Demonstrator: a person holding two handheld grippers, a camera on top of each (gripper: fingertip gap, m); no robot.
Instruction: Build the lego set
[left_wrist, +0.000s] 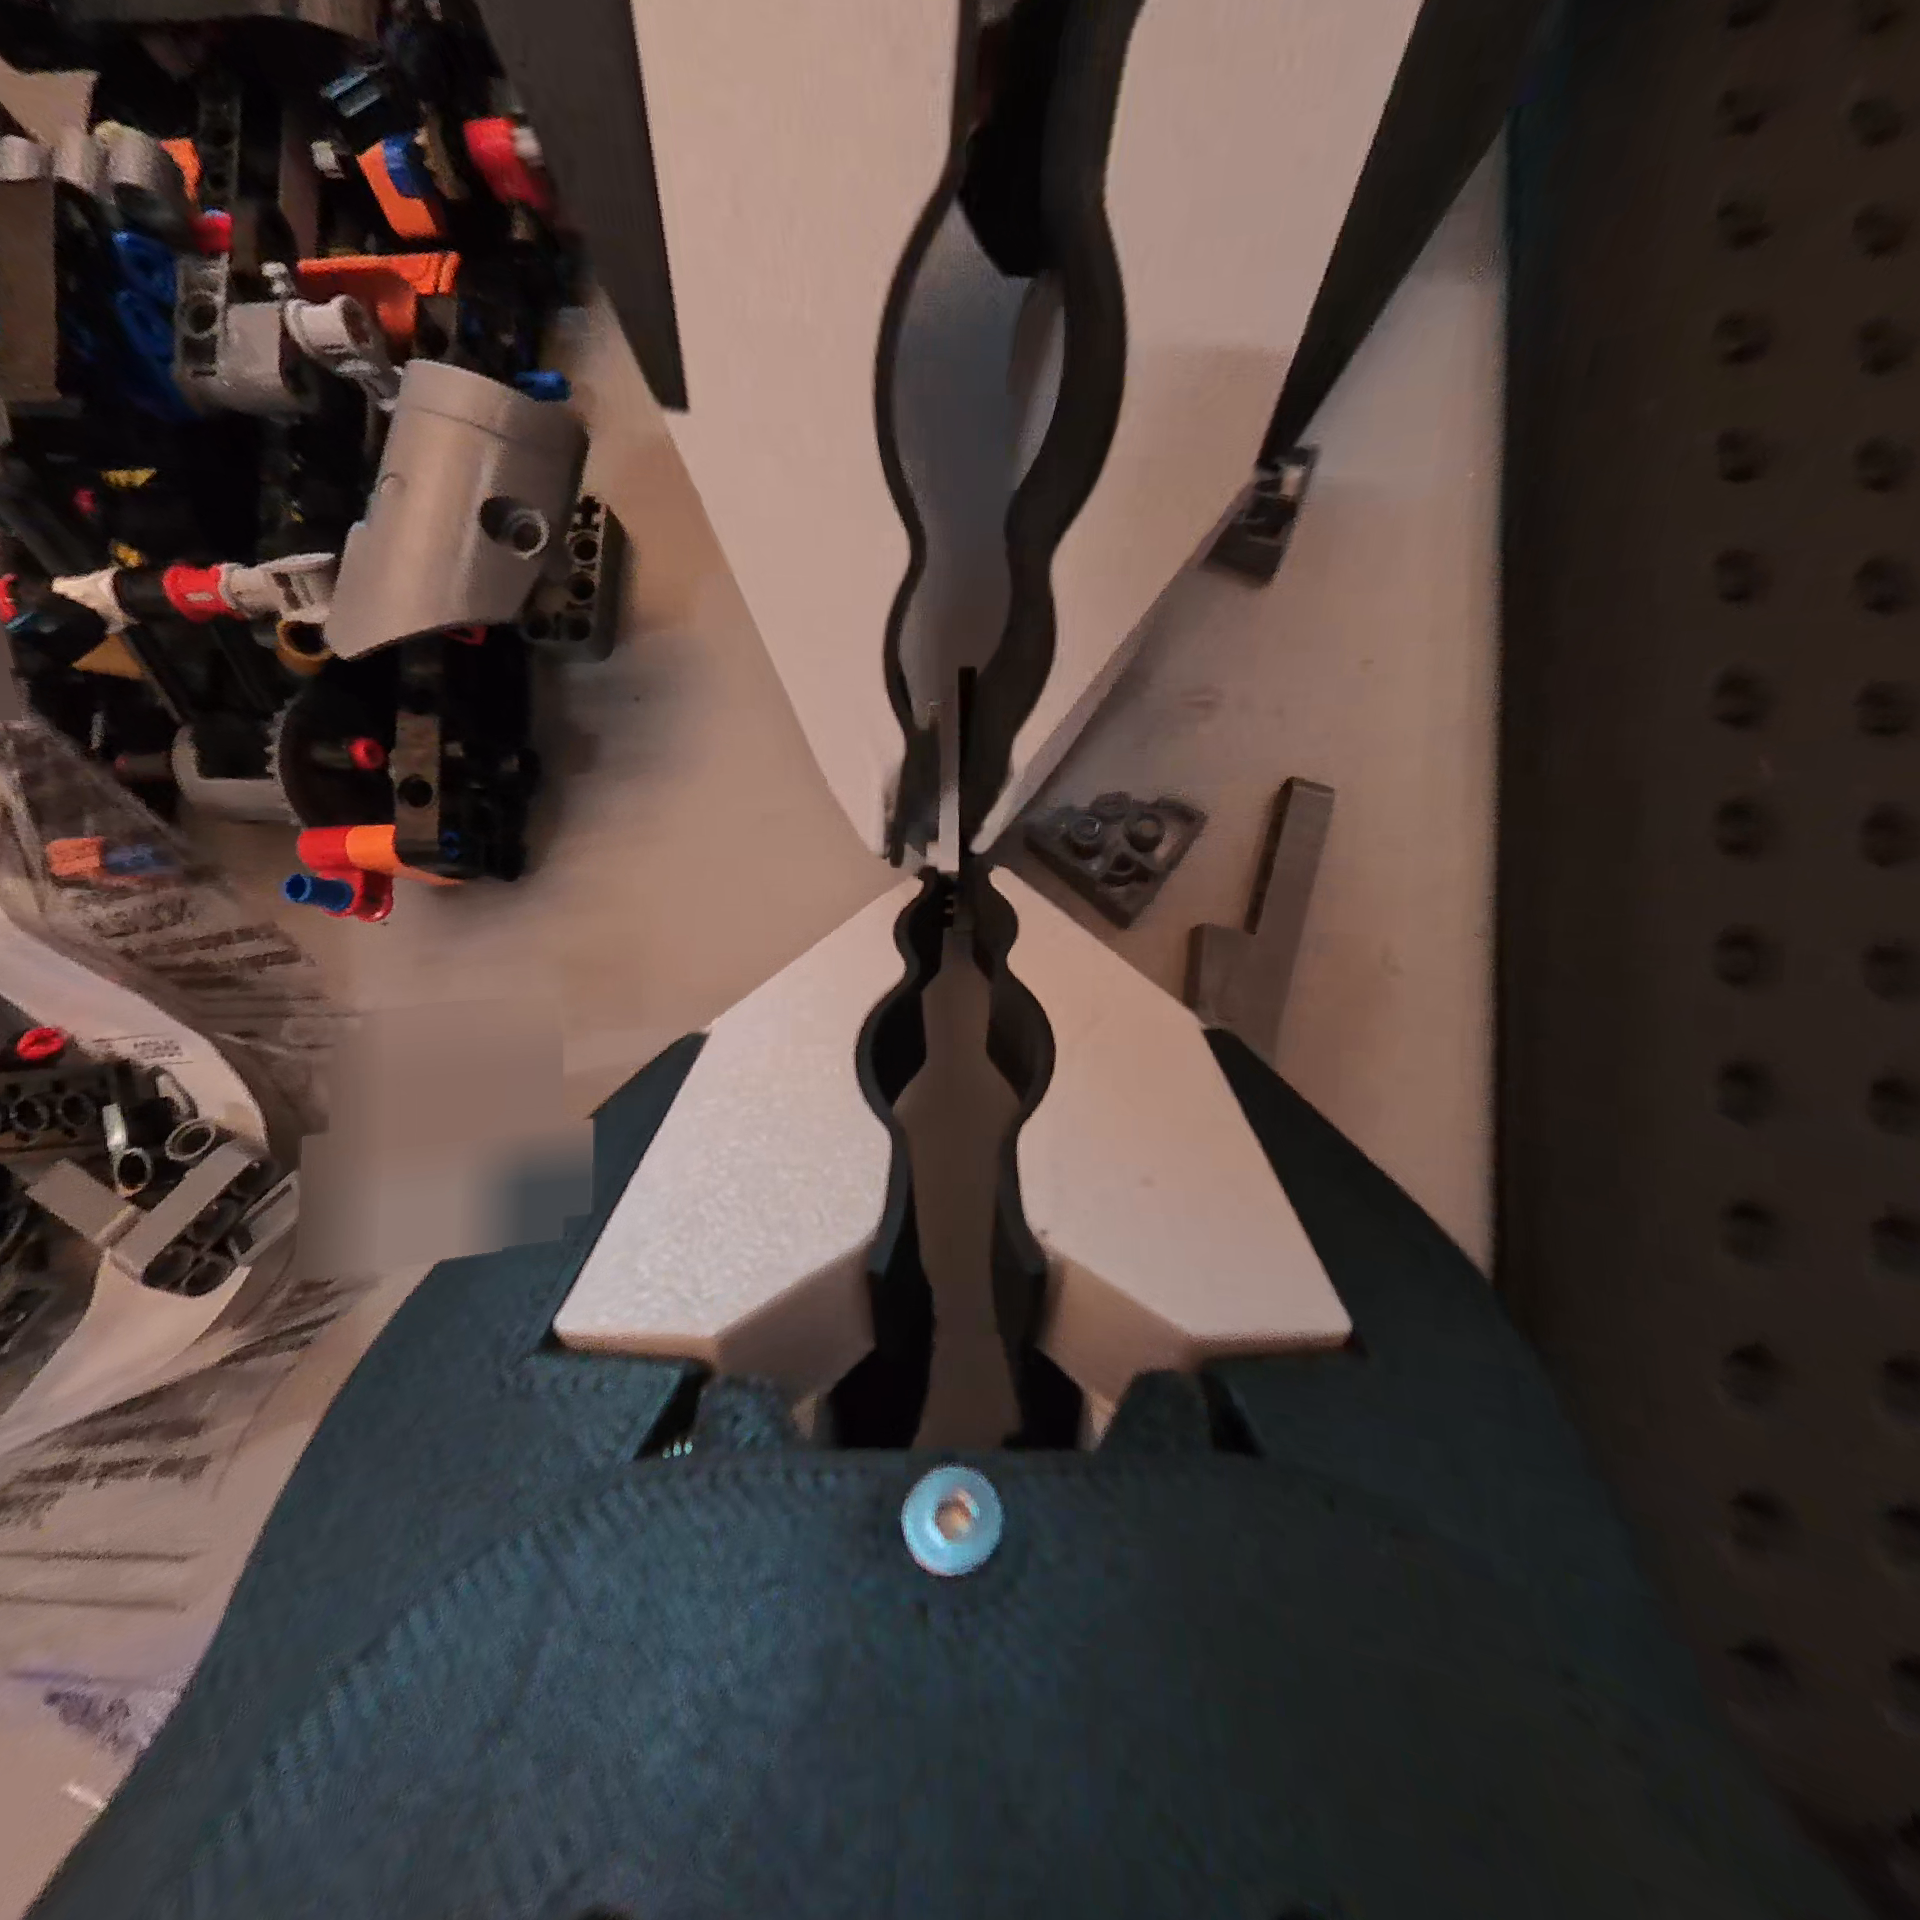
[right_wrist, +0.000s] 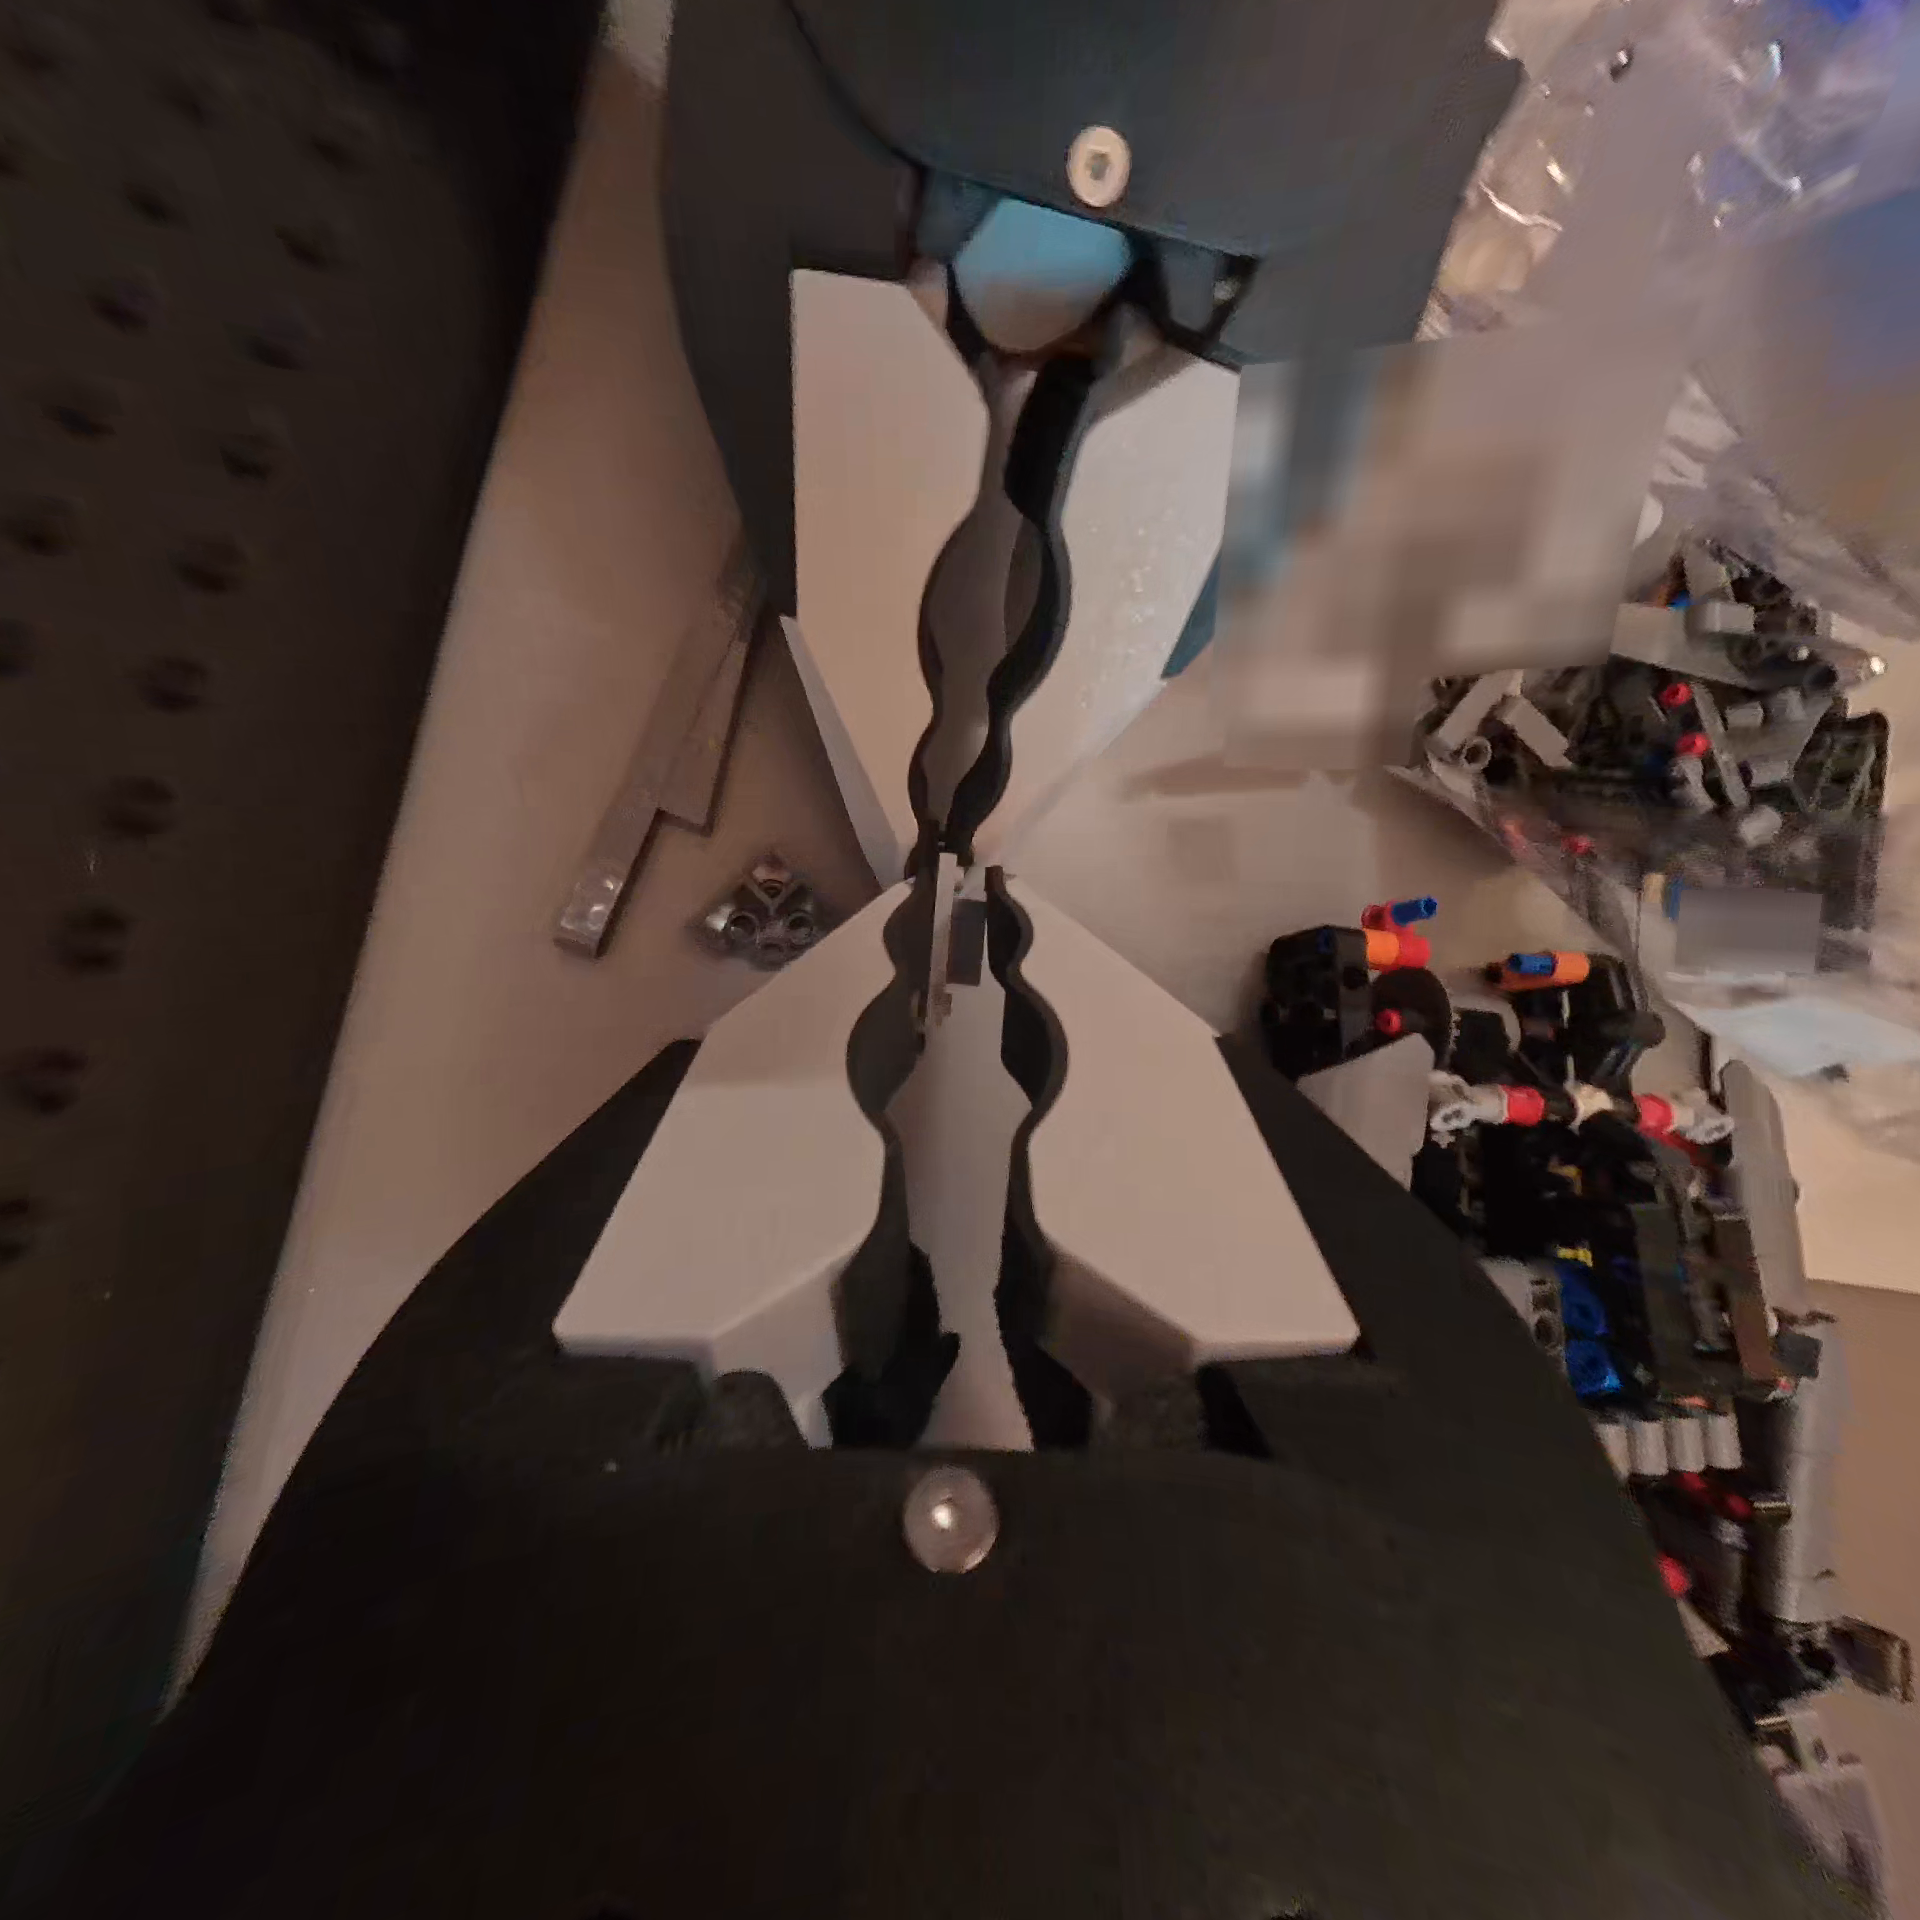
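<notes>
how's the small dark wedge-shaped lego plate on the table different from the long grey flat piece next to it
The wedge plate is dark grey, short and roughly triangular, with round studs showing on top. The long grey piece is lighter, a narrow straight strip, much longer than the wedge plate, and its top looks smooth with a slight shine in the right wrist view. Both lie flat on the pale table, close together but apart, near the black studded mat, and neither gripper touches them.

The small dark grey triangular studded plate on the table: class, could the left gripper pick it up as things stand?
Probably not yet: the left gripper is shut on a thin flat piece shared with the right gripper, though the small dark grey triangular studded plate lies uncovered nearby.
</notes>
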